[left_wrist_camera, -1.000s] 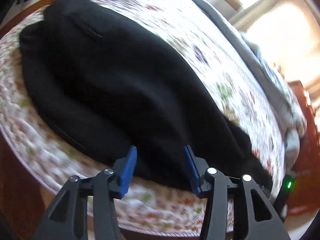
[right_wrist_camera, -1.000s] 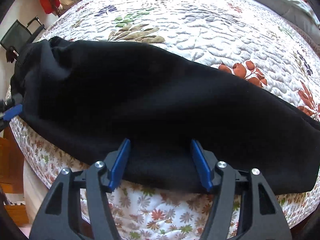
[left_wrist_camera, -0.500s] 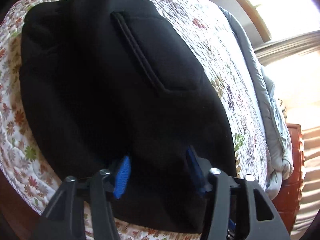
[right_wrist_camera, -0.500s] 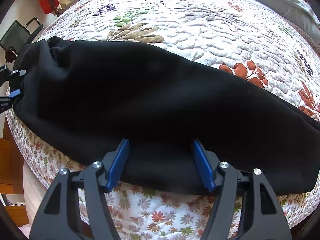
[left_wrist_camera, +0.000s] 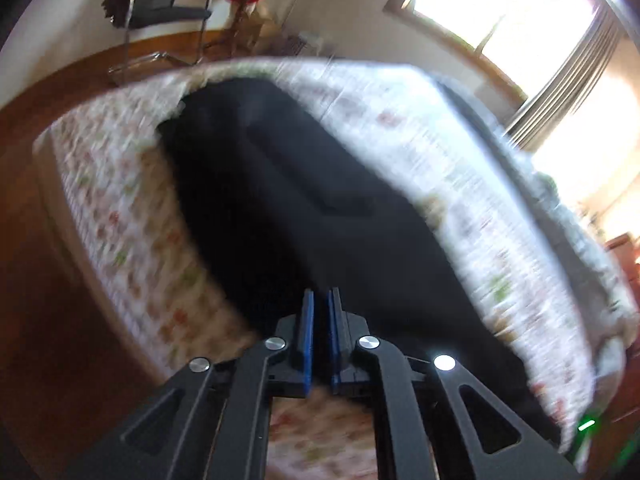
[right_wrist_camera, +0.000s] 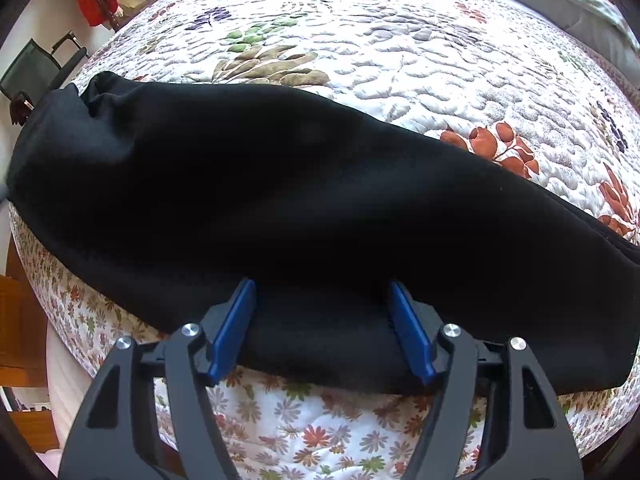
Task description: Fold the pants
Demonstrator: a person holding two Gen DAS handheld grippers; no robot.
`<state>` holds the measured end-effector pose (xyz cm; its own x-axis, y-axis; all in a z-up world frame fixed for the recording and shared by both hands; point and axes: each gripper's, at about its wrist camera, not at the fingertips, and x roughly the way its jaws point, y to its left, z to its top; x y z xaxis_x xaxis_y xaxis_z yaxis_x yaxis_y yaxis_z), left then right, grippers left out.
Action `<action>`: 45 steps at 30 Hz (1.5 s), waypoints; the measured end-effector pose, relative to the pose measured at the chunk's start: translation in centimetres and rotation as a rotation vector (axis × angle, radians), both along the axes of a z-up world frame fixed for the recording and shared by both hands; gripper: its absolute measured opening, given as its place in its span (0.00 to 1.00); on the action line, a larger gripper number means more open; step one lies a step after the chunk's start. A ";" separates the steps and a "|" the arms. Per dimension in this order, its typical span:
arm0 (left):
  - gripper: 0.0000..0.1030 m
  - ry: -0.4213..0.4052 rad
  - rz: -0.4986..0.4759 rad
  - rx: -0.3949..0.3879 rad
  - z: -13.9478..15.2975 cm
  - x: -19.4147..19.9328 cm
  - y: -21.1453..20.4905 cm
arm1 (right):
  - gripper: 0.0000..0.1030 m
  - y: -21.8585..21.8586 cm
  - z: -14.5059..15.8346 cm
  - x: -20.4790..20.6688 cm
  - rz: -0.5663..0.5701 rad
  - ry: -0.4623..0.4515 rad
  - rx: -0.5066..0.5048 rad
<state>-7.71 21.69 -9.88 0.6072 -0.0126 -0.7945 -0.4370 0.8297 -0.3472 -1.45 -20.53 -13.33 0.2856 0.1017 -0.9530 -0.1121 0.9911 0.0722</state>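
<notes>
Black pants [right_wrist_camera: 280,200] lie stretched across a floral quilt on a bed, near its front edge. In the left wrist view the pants [left_wrist_camera: 304,208] show a back pocket seam, blurred by motion. My left gripper [left_wrist_camera: 321,300] has its blue pads almost together over the near edge of the pants; I cannot tell whether cloth sits between them. My right gripper [right_wrist_camera: 322,292] is open, its blue fingers [right_wrist_camera: 236,320] straddling the near edge of the pants, low on the cloth.
The quilted floral bedspread [right_wrist_camera: 400,40] covers the bed. A grey blanket [left_wrist_camera: 560,216] lies along the far side. A black chair [left_wrist_camera: 160,4] stands on the wooden floor [left_wrist_camera: 48,300] beyond the bed. A bright window [left_wrist_camera: 500,4] is at the back.
My left gripper has closed from wide open to nearly shut and pulled back and up from the pants, with motion blur. My right gripper has stayed open in the same place.
</notes>
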 end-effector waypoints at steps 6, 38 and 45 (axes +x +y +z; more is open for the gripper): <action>0.03 0.045 -0.038 -0.013 -2.6 0.2 0.1 | 0.67 -0.1 0.0 0.1 0.005 0.001 0.005; 0.13 -0.073 0.119 -0.124 1.3 1.4 6.5 | 0.75 0.2 -0.3 0.6 0.020 -0.014 -0.015; 0.16 0.024 0.074 -0.060 -2.0 3.0 6.2 | 0.77 0.4 -0.2 0.8 0.022 -0.015 -0.017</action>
